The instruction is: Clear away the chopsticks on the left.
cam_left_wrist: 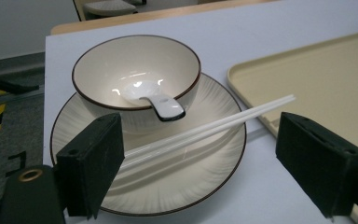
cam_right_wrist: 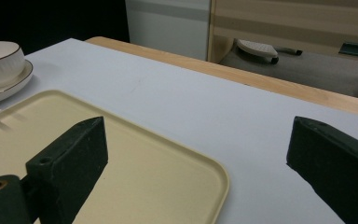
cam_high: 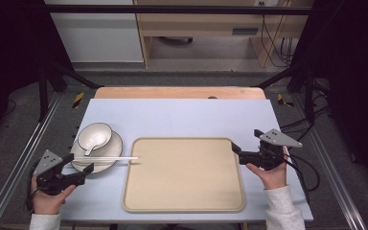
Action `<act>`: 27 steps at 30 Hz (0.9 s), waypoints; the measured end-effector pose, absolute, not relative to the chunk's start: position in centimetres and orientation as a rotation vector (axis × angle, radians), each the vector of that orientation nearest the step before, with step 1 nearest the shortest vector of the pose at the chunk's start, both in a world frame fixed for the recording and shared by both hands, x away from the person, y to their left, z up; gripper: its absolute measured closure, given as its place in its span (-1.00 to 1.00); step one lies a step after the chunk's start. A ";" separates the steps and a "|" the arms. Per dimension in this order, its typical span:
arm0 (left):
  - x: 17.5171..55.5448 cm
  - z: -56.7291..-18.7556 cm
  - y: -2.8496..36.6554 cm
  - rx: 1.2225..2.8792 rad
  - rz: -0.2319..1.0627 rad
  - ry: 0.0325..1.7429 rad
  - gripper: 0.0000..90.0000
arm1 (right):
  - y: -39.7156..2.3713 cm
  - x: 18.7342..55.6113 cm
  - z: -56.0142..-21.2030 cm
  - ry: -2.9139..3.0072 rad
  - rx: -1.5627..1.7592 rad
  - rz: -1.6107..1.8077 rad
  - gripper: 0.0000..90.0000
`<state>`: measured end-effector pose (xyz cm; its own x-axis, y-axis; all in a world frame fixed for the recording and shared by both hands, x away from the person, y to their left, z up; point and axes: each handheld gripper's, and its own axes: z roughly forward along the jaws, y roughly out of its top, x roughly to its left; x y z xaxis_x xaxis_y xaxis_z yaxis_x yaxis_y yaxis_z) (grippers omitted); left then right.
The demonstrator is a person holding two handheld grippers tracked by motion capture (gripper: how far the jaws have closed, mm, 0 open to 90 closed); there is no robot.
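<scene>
A cream bowl (cam_high: 95, 135) (cam_left_wrist: 135, 77) with a dark rim stands on a matching plate (cam_high: 112, 152) (cam_left_wrist: 200, 172) at the table's left. A white spoon (cam_left_wrist: 156, 100) lies inside the bowl. White chopsticks (cam_high: 108, 158) (cam_left_wrist: 223, 123) rest across the plate, their tips reaching the beige tray (cam_high: 184, 175) (cam_left_wrist: 326, 79) (cam_right_wrist: 121, 172). My left gripper (cam_high: 87, 171) (cam_left_wrist: 200, 168) is open just in front of the plate, jaws either side of the chopsticks' near ends without touching. My right gripper (cam_high: 235, 149) (cam_right_wrist: 196, 163) is open over the tray's far right corner, holding nothing.
The pale blue table top (cam_high: 182, 115) has a wooden edge (cam_high: 179, 92) at the back. Black frame posts (cam_high: 43, 91) stand at both sides. Floor, cables and cabinets lie beyond the table.
</scene>
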<state>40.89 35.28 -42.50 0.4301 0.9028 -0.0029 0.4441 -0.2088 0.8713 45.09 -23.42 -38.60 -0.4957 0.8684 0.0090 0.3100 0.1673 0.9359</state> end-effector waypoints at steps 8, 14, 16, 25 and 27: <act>42.1 -44.2 35.4 1.883 0.678 1.172 -0.46 | -23.3 45.2 -38.8 1.907 1.110 1.315 -0.87; 43.1 -45.2 35.1 1.941 0.709 1.163 -0.33 | -22.9 45.4 -39.1 1.927 1.113 1.300 -0.87; 43.4 -45.4 35.0 1.947 0.718 1.158 -0.28 | -22.9 45.4 -39.1 1.934 1.109 1.293 -0.87; 43.9 -45.9 34.4 1.992 0.737 1.160 -0.19 | -22.9 45.5 -39.2 1.936 1.109 1.288 -0.87; 43.9 -46.0 34.3 2.008 0.739 1.160 -0.18 | -22.9 45.5 -39.2 1.935 1.111 1.287 -0.87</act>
<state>43.90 34.28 -45.99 0.4381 0.8893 0.1314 0.4942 -0.3603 0.7912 45.45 -22.88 -39.16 -0.5008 0.8655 -0.0056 0.3297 0.1967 0.9234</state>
